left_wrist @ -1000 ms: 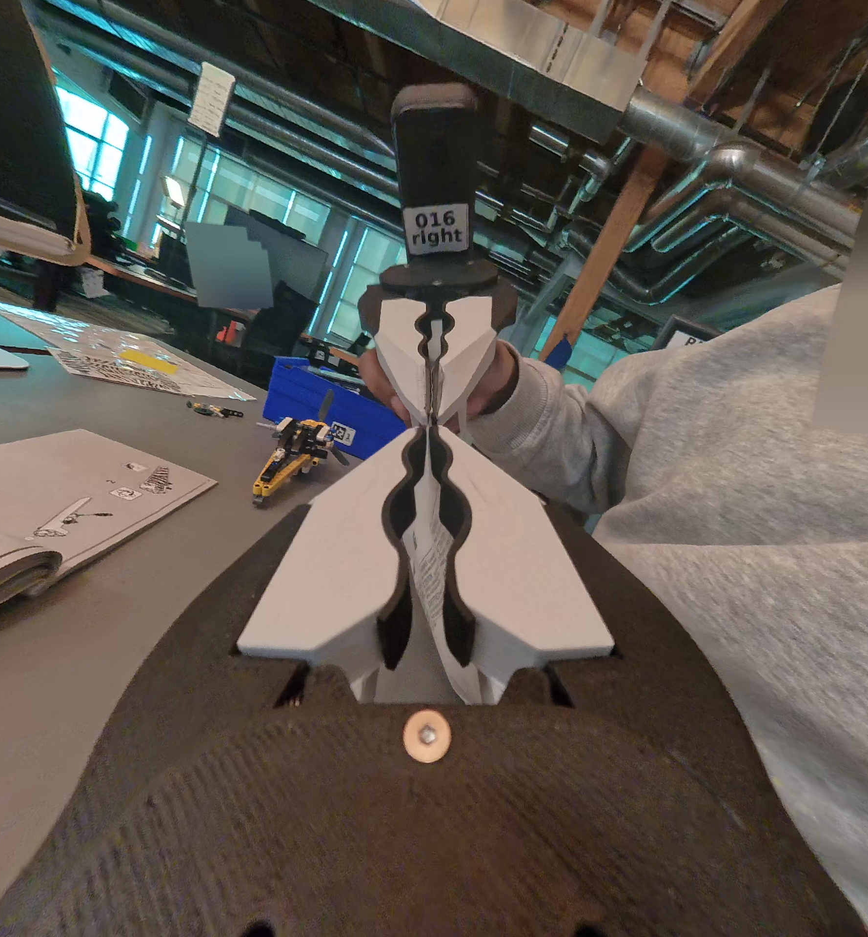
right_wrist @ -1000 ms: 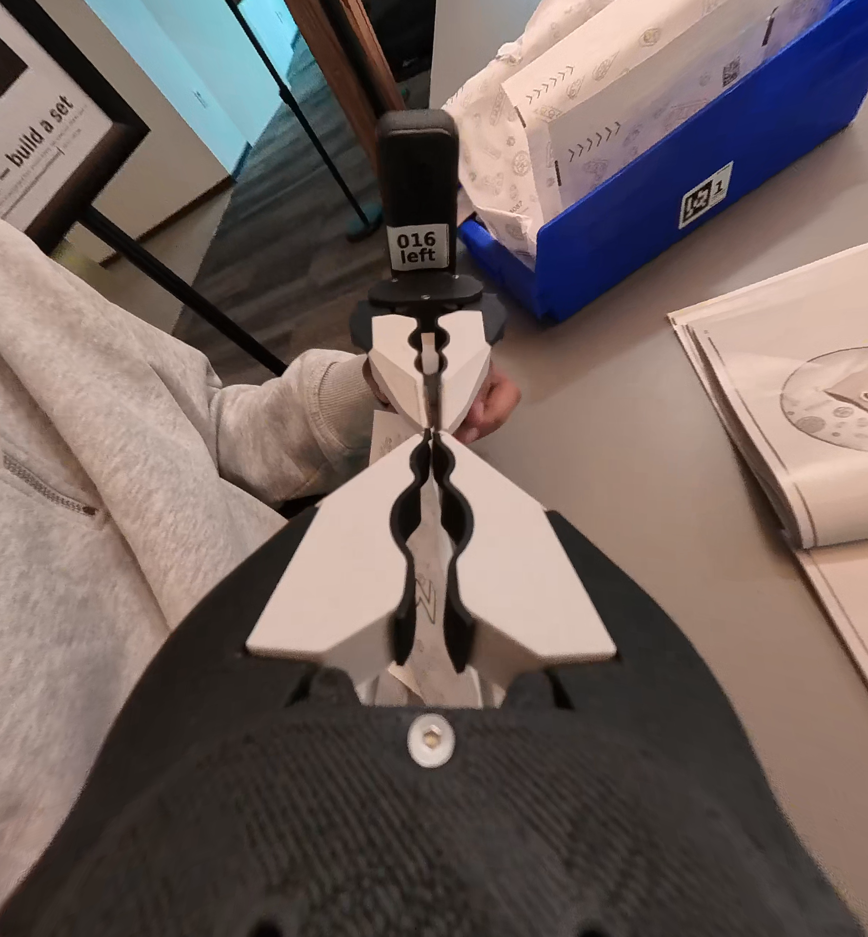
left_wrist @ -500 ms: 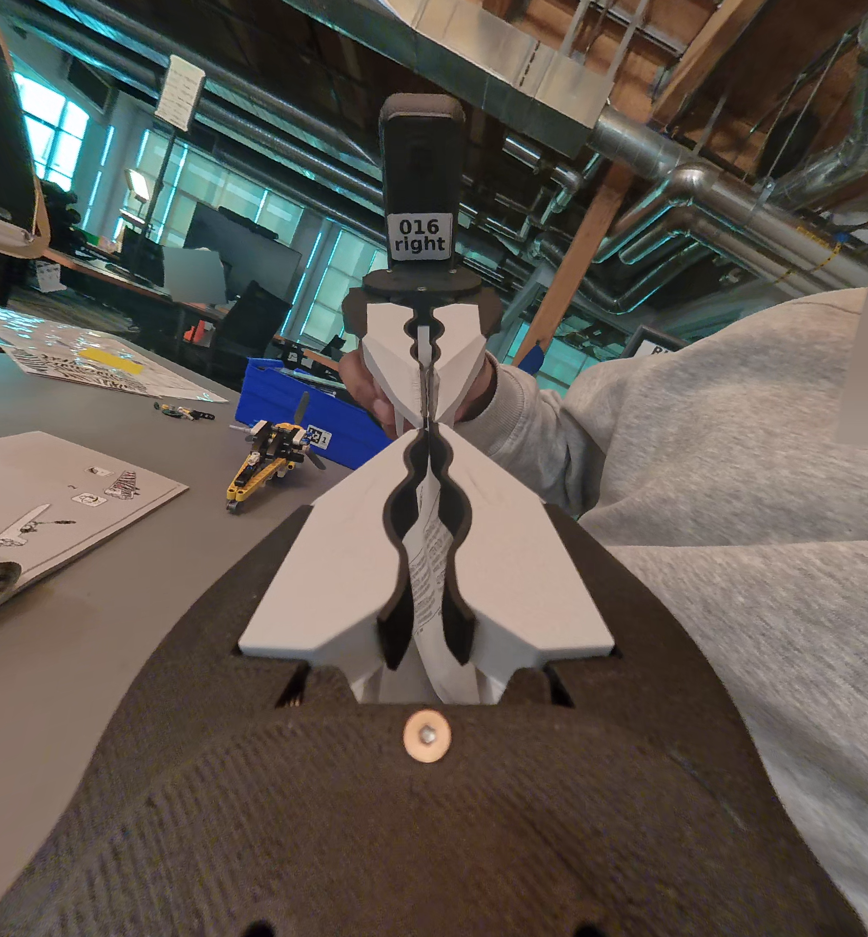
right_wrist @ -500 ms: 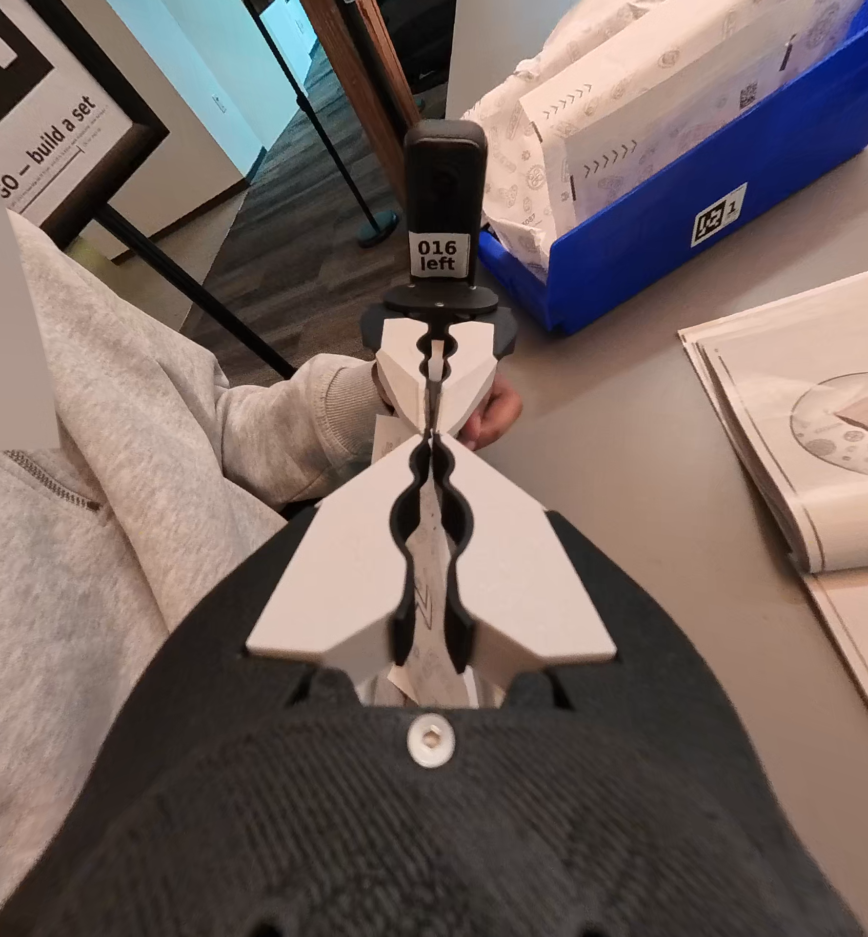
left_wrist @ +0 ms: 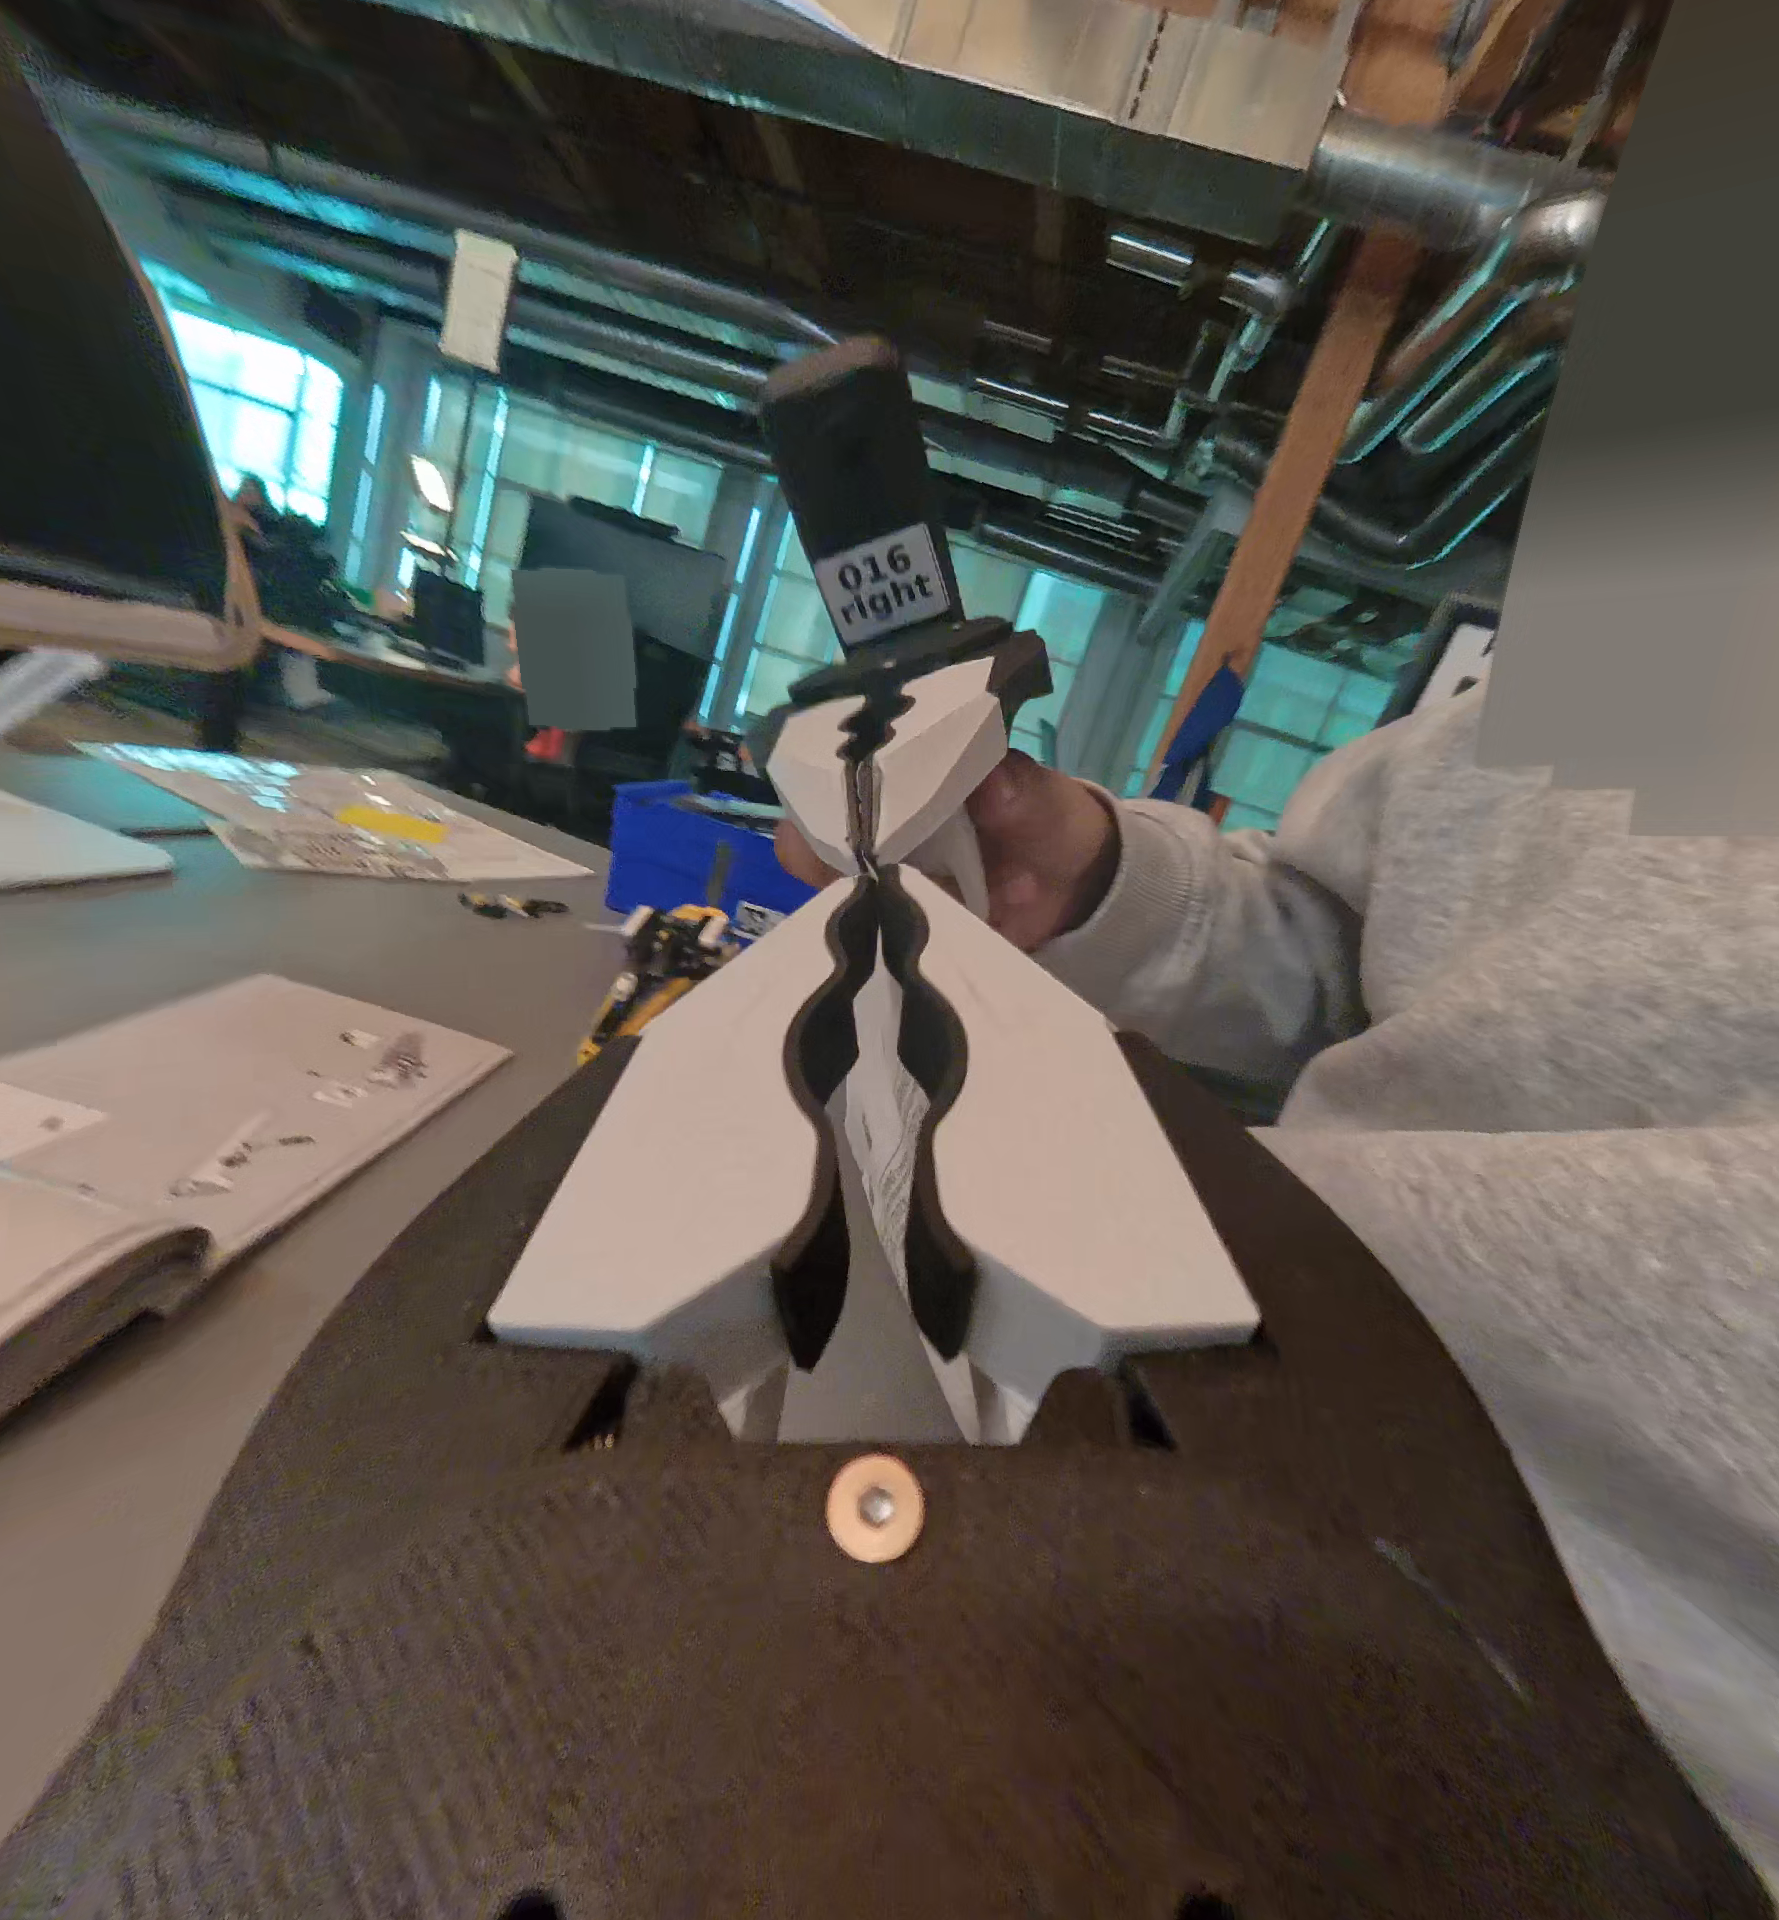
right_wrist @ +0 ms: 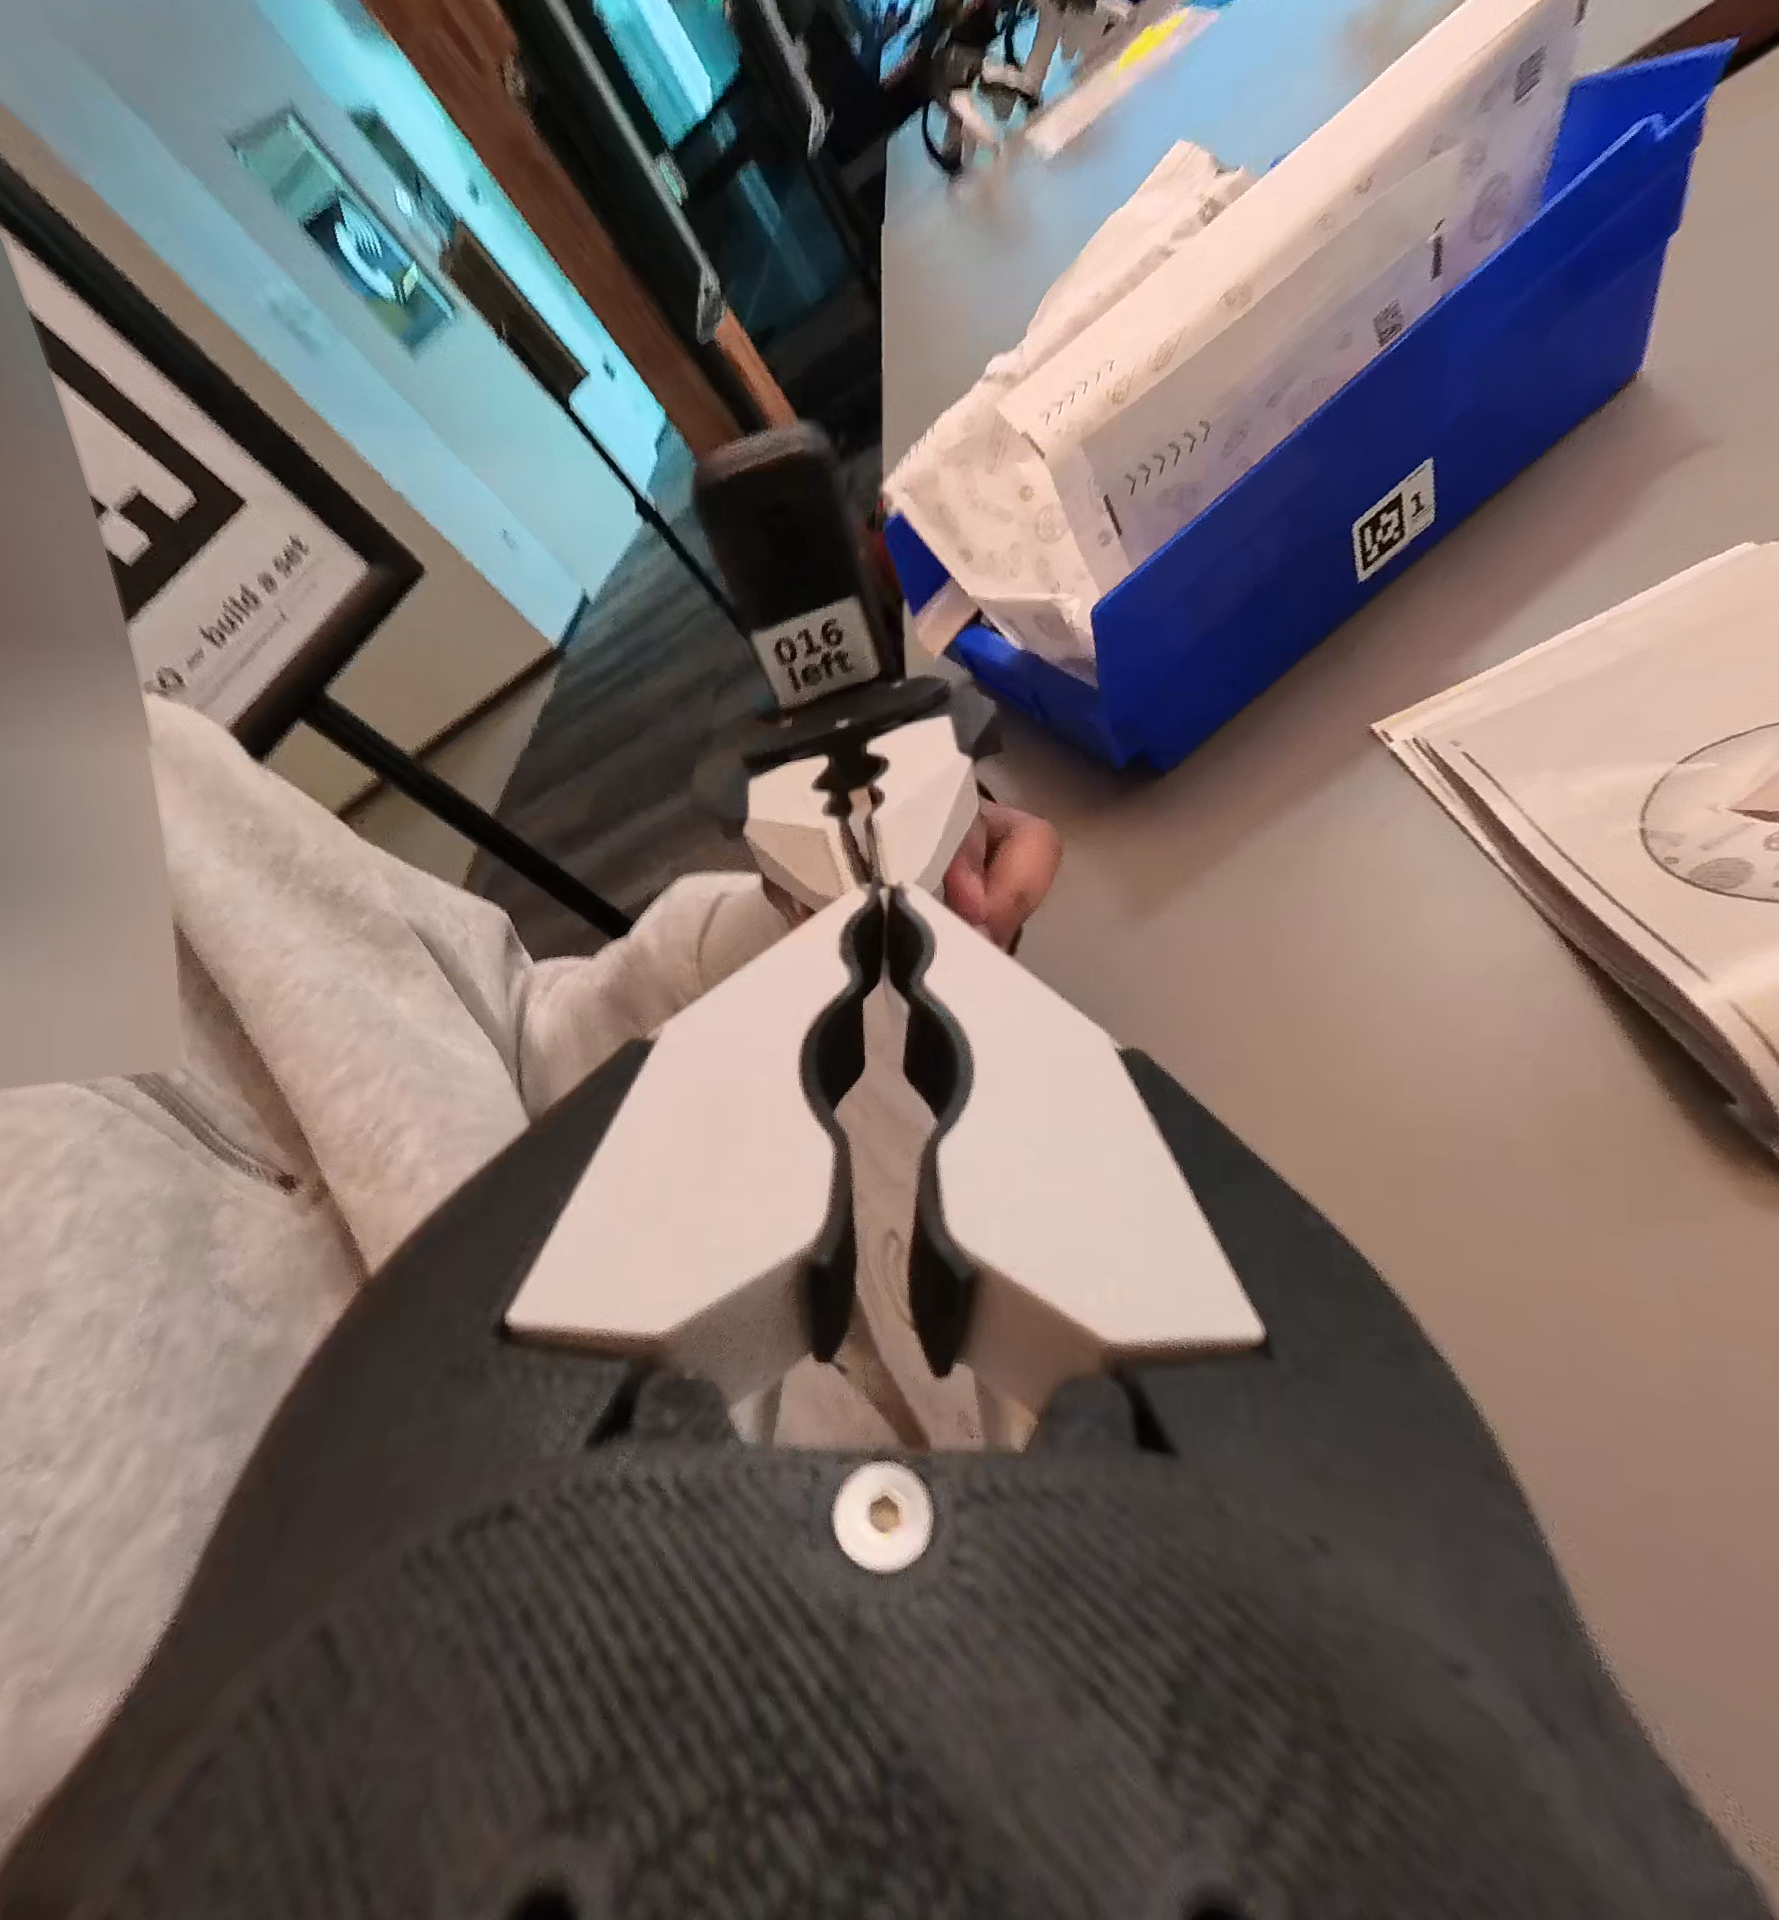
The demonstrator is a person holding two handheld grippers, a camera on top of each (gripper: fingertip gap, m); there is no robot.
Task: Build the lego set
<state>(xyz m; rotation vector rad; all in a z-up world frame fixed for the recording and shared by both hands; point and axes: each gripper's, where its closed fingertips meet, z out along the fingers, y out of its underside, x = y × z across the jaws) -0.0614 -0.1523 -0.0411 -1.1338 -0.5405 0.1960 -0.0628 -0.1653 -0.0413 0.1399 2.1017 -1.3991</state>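
Note:
My left gripper (left_wrist: 869, 883) is shut on a white printed paper bag (left_wrist: 890, 1143) that runs back between its jaws. My right gripper (right_wrist: 883, 904) is shut on the same paper bag (right_wrist: 890, 1195). The two grippers meet tip to tip in the air, in front of the person's grey sweatshirt (left_wrist: 1487, 1039). Each shows in the other's view: the right one (left_wrist: 864, 821) tilted, the left one (right_wrist: 859, 831) tilted too. A yellow and black lego model (left_wrist: 667, 956) lies on the grey table (left_wrist: 293, 935), partly hidden behind my left finger.
An open instruction booklet (left_wrist: 189, 1091) lies at the left, also in the right wrist view (right_wrist: 1643, 883). A blue bin (right_wrist: 1384, 499) holds several white paper bags (right_wrist: 1228, 312). Small dark parts (left_wrist: 511, 906) and a printed sheet (left_wrist: 345, 831) lie farther back. My left and right fingertips are right by each other.
Both grippers stay shut on the paper bag and tip to tip. Both have twisted and shifted, so each looks tilted in the other's view, and the frames are blurred by motion.

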